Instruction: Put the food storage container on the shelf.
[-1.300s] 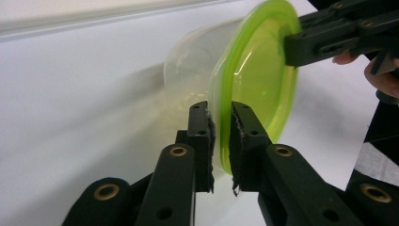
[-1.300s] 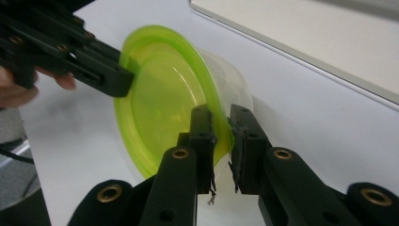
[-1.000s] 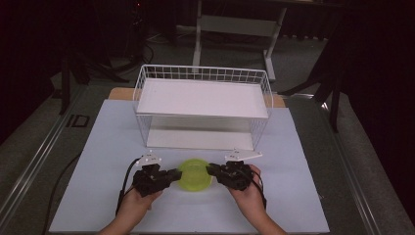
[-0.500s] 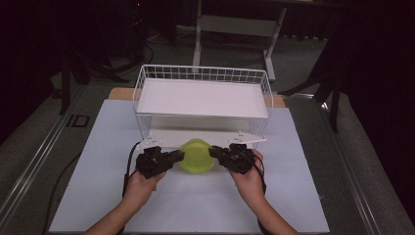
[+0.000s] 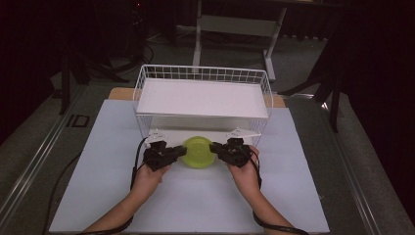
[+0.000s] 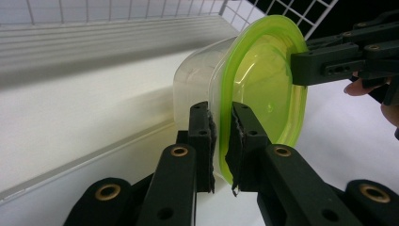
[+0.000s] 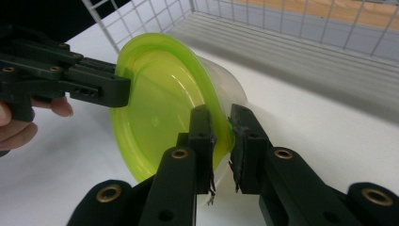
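- Holding a clear tub with a green lid between both tongs, I see it just in front of the white wire rack, at the mouth of the lower level, toward 12 o'clock from my hands.
- My left tongs pinch the lid's rim at the tub's 9 o'clock side in the high view; one jaw sits on the clear wall, the other on the green lid.
- My right tongs pinch the rim on the opposite side, at 3 o'clock, jaws pressed on either face of the green edge.
- In both gripper views the tub lies on its side, lid facing back toward me and its clear body pointing into the rack.
- The rack stands on the white table; its upper shelf is a flat white board.
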`<state>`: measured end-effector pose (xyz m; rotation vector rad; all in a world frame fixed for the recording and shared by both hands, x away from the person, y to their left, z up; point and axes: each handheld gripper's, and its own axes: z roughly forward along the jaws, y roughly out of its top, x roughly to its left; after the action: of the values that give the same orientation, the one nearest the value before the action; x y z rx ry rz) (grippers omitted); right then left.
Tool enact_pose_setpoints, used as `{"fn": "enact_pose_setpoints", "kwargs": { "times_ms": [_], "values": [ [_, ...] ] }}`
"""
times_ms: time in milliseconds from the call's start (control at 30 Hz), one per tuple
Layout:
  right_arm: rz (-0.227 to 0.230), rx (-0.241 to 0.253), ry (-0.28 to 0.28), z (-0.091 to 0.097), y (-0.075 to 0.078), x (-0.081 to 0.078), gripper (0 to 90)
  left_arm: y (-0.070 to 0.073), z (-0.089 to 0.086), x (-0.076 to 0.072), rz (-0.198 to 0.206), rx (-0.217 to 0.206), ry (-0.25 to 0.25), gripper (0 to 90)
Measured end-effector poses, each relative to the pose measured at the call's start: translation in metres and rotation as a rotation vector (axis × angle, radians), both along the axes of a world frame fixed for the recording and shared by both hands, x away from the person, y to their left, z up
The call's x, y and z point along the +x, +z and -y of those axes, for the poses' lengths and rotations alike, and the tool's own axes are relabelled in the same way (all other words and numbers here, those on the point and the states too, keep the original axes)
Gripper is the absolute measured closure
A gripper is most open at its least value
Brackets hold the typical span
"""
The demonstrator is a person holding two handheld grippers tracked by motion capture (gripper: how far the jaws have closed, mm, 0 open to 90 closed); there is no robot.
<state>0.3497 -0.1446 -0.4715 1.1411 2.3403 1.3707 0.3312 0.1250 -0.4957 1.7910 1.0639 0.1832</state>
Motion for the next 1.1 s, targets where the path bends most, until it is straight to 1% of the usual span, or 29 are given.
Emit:
{"fn": "enact_pose_setpoints", "kwargs": {
  "times_ms": [67, 200, 233, 300, 367, 400, 467, 533, 667, 733, 767, 800, 833, 867, 900, 1033, 1100],
  "values": [
    [-0.007, 0.003, -0.006, 0.0, -0.004, 0.004, 79.6, -0.002, 0.001, 0.003, -0.001, 0.003, 0.003, 81.3],
    [-0.006, 0.002, -0.016, 0.0, -0.008, 0.009, 79.5, -0.005, 0.002, 0.009, -0.001, 0.01, 0.005, 81.2],
    [-0.001, -0.006, -0.018, 0.0, -0.008, 0.01, 79.4, -0.006, 0.003, 0.01, 0.004, 0.013, 0.006, 81.2],
    [0.002, -0.007, -0.016, 0.0, -0.008, 0.012, 79.4, -0.006, 0.004, 0.013, 0.003, 0.018, 0.006, 81.2],
    [0.003, -0.012, -0.025, 0.0, -0.01, 0.014, 79.4, -0.006, 0.005, 0.015, 0.007, 0.028, 0.007, 81.1],
    [0.006, -0.016, -0.026, 0.0, -0.01, 0.015, 79.3, -0.007, 0.005, 0.017, 0.011, 0.024, 0.007, 81.1],
    [0.013, -0.025, -0.036, 0.0, -0.011, 0.018, 79.2, -0.009, 0.006, 0.021, 0.006, 0.031, 0.005, 81.0],
    [0.015, -0.026, -0.04, 0.0, -0.013, 0.021, 79.4, -0.01, 0.005, 0.025, 0.001, 0.01, 0.011, 80.9],
    [0.02, -0.024, -0.044, -0.001, -0.011, 0.024, 79.2, -0.008, 0.005, 0.03, -0.009, 0.01, 0.01, 80.4],
    [0.003, -0.009, -0.044, 0.0, -0.011, 0.028, 78.9, -0.009, 0.003, 0.032, -0.017, -0.018, 0.011, 80.1],
    [0.004, -0.01, -0.046, 0.0, -0.011, 0.029, 78.3, -0.009, 0.003, 0.033, -0.012, -0.019, 0.012, 79.7],
    [0.014, -0.016, -0.051, -0.001, -0.01, 0.029, 77.5, -0.01, 0.003, 0.033, 0.003, -0.017, 0.017, 78.9],
    [0.031, -0.028, -0.059, -0.002, -0.01, 0.029, 76.4, -0.01, 0.004, 0.033, 0.025, -0.006, 0.026, 77.7],
    [0.052, -0.046, -0.07, -0.005, -0.01, 0.029, 74.6, -0.011, 0.004, 0.033, 0.032, -0.001, 0.035, 76.3],
    [0.062, -0.066, -0.08, -0.007, -0.011, 0.03, 72.6, -0.011, 0.004, 0.033, 0.039, -0.001, 0.05, 75.6],
    [0.066, -0.046, -0.109, -0.006, -0.016, 0.033, 63.4, -0.014, 0.002, 0.038, 0.041, -0.013, 0.073, 64.1],
    [0.069, -0.037, -0.125, -0.005, -0.017, 0.035, 60.2, -0.015, 0.001, 0.039, 0.04, -0.028, 0.083, 62.5]
  ]
}}
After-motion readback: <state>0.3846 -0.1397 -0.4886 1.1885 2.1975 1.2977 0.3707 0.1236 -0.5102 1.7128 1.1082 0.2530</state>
